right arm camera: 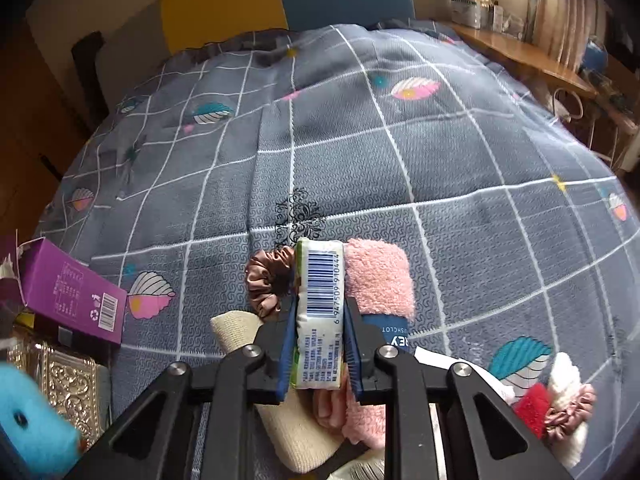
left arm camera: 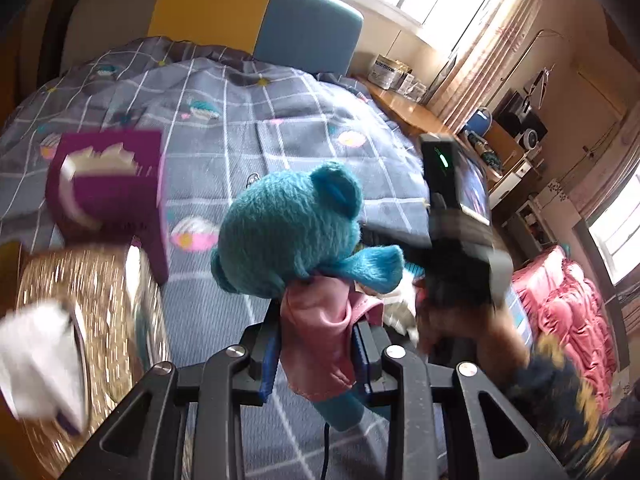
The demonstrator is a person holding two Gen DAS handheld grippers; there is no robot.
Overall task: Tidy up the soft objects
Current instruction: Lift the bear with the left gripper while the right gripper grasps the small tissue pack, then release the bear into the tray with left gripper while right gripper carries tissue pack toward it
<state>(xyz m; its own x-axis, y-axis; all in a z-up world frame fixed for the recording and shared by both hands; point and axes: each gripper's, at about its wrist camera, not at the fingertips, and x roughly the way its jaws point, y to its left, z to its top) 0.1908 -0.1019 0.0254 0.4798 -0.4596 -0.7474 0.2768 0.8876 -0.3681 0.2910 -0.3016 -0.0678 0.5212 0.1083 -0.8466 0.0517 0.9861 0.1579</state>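
In the left wrist view my left gripper (left arm camera: 316, 344) is shut on the pink dress of a teal plush toy (left arm camera: 288, 236), which hangs above the grey checked quilt (left arm camera: 304, 120). The toy's head rises beyond the fingertips and one leg hangs below them. In the right wrist view my right gripper (right arm camera: 321, 308) is shut on a white and green tissue pack (right arm camera: 320, 292) with a barcode, standing on edge. Beside the pack lie a fluffy pink towel (right arm camera: 380, 280) and a brown satin scrunchie (right arm camera: 266, 284). A beige cloth (right arm camera: 280, 420) lies under the fingers.
A purple box (left arm camera: 108, 196) and a gold patterned box (left arm camera: 88, 320) with white tissue sit at the left. More scrunchies (right arm camera: 560, 404) lie at the lower right of the quilt (right arm camera: 400, 160). A wooden desk (left arm camera: 420, 116) with clutter runs along the bed's far right side.
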